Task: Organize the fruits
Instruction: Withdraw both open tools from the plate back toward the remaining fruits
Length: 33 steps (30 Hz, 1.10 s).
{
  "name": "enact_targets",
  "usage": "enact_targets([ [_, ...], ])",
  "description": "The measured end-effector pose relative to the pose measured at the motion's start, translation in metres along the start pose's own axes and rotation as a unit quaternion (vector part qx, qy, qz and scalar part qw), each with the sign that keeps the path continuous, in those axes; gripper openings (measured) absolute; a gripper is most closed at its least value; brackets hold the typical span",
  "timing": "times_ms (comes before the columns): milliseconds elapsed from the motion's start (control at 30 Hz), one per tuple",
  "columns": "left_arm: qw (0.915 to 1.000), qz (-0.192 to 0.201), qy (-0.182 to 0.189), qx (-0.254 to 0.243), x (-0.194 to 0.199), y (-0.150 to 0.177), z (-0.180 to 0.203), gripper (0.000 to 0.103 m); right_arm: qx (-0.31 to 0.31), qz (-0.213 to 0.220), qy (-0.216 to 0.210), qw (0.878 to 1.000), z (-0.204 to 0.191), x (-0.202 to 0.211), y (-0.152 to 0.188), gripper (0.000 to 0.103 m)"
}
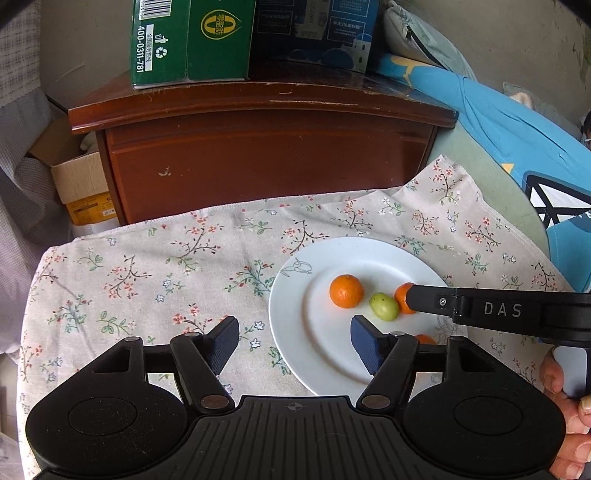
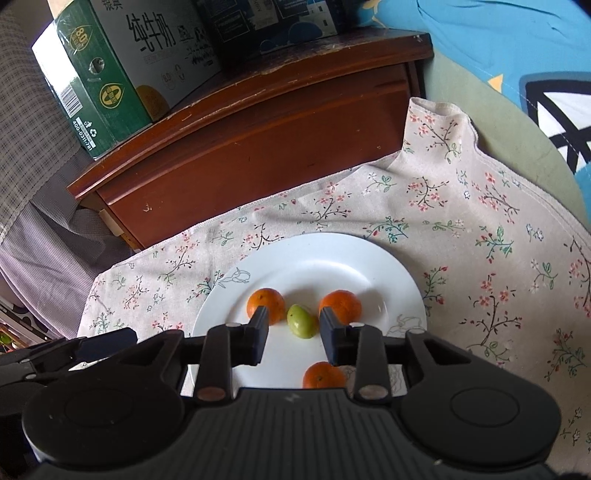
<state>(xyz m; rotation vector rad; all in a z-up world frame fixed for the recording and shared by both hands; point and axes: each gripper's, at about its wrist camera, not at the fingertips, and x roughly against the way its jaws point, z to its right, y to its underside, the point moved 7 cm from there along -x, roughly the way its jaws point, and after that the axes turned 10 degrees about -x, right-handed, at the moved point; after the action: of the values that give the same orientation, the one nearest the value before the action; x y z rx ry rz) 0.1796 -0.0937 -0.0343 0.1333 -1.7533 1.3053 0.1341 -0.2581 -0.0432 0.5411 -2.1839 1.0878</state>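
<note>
A white plate (image 1: 295, 275) (image 2: 314, 245) lies on a floral cloth and holds three small oranges and one green fruit. In the left wrist view one orange (image 1: 346, 291) sits free, and the green fruit (image 1: 384, 305) lies beside a second orange (image 1: 399, 295). My left gripper (image 1: 295, 341) hangs open and empty over the plate's left rim. My right gripper (image 2: 294, 328) is open just above the plate. The green fruit (image 2: 302, 321) lies at its tips with small gaps on both sides. Oranges (image 2: 266, 301) (image 2: 340, 304) flank the fingers, and a third orange (image 2: 324, 374) sits under the gripper.
The floral cloth (image 1: 166, 266) covers the work surface. Behind it stands a dark wooden nightstand (image 1: 258, 155) bearing a green carton (image 1: 184, 40) and a dark blue carton (image 1: 314, 29). A cardboard box (image 1: 83, 184) sits at the left, blue bedding (image 1: 517, 140) at the right. A hand (image 1: 569, 410) grips the right tool.
</note>
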Motion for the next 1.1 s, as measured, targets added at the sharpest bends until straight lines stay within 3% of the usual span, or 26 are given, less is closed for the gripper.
enact_targets([
  [100,0.9999,0.0,-0.004,0.01,0.013,0.006,-0.011,0.073,0.003,-0.005,-0.003,1.0,-0.003,0.004,0.006,0.032],
  [567,0.9984,-0.037,-0.021,0.036,0.042,0.052,-0.037,0.073,0.03,-0.021,-0.01,0.999,-0.016,0.027,0.04,0.032],
  [1100,0.9939,-0.089,-0.041,0.05,0.038,0.086,-0.048,0.073,0.046,-0.07,-0.03,0.996,-0.023,0.046,0.103,0.035],
])
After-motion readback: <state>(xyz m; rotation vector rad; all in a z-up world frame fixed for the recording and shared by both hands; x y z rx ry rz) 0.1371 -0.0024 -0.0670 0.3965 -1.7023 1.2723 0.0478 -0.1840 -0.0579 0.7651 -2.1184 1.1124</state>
